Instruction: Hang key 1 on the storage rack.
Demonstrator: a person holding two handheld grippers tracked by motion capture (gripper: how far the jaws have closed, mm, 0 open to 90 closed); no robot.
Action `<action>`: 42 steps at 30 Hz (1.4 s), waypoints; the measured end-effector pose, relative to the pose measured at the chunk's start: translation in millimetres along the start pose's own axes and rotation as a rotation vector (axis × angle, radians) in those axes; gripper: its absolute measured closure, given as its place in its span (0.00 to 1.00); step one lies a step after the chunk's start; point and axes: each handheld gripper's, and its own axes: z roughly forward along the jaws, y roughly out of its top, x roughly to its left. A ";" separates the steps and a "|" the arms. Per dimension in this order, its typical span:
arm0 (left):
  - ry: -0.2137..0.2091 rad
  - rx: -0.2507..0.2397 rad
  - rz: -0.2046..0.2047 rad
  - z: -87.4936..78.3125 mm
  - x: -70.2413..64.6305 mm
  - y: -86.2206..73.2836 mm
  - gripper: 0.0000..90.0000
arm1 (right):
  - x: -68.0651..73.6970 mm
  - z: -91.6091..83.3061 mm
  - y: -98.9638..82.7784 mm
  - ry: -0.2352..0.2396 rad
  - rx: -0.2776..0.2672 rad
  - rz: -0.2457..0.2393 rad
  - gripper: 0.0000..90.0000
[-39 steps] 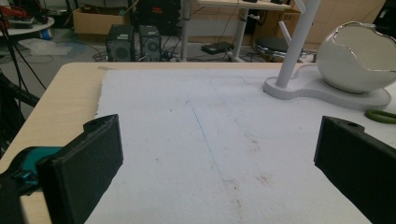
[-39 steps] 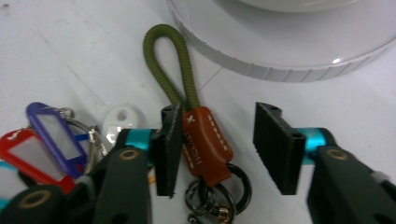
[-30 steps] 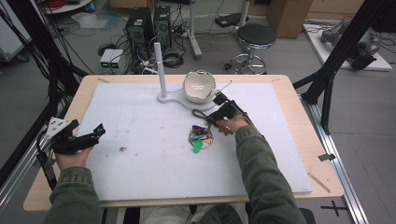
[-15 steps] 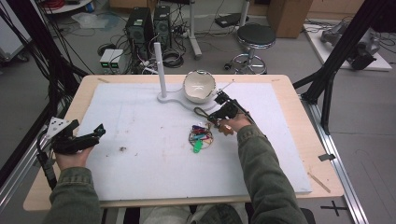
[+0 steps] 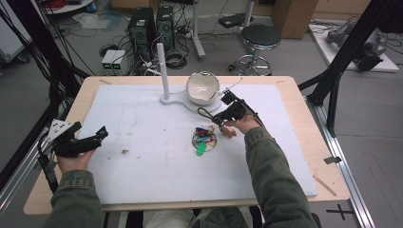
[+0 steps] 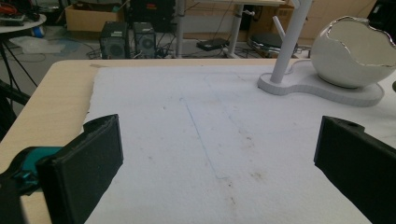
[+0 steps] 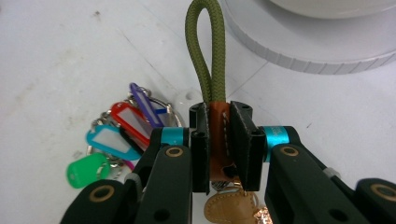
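1. While the right gripper (image 7: 218, 140) pinches the brown leather tab of the olive cord loop (image 7: 206, 51) above the desk (image 5: 71, 118), the thin tab may slip.
2. The dangling tagged key ring (image 7: 122, 135) may snag.
3. The left gripper (image 6: 215, 163) gapes wide, idle.

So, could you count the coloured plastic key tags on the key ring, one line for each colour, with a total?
Purple key tag: 1
Red key tag: 1
Light blue key tag: 1
Green key tag: 1
Total: 4 visible; others may lie hidden beneath.
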 end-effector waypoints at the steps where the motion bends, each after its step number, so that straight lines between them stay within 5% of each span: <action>1: -0.002 -0.002 -0.002 0.2 -0.1 -0.1 0.02 | 2.4 -5.3 0.3 0.000 -0.013 0.007 0.87; 19: -0.013 -0.010 -0.019 0.7 0.7 0.3 0.02 | 23.0 -44.3 27.4 0.009 -0.085 -0.009 0.87; 42: -0.021 -0.007 -0.017 1.2 -0.3 0.1 0.02 | 40.5 -56.5 59.9 0.027 -0.131 -0.039 0.87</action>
